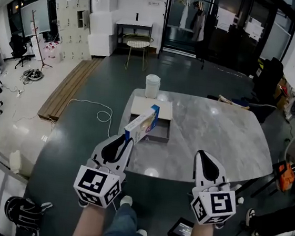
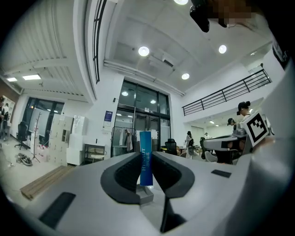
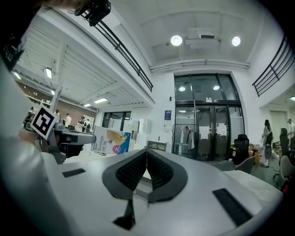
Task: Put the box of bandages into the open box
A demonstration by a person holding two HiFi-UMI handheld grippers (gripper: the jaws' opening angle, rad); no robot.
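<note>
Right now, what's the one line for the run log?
left gripper: shut on box of bandages | right gripper: shut, empty | open box: on table, bandages not in yet

White-shelled left tongs (image 1: 126,140) and right tongs (image 1: 202,155), black ribbed pads (image 2: 125,174), black-and-white marker cubes (image 1: 97,186) at lower frame, blue jeans (image 1: 124,226)

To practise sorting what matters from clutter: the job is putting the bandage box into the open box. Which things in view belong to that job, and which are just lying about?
Job:
- bandage box, gripped by the left gripper
- open box on the table

Lying about:
- white tub
- lockers
</note>
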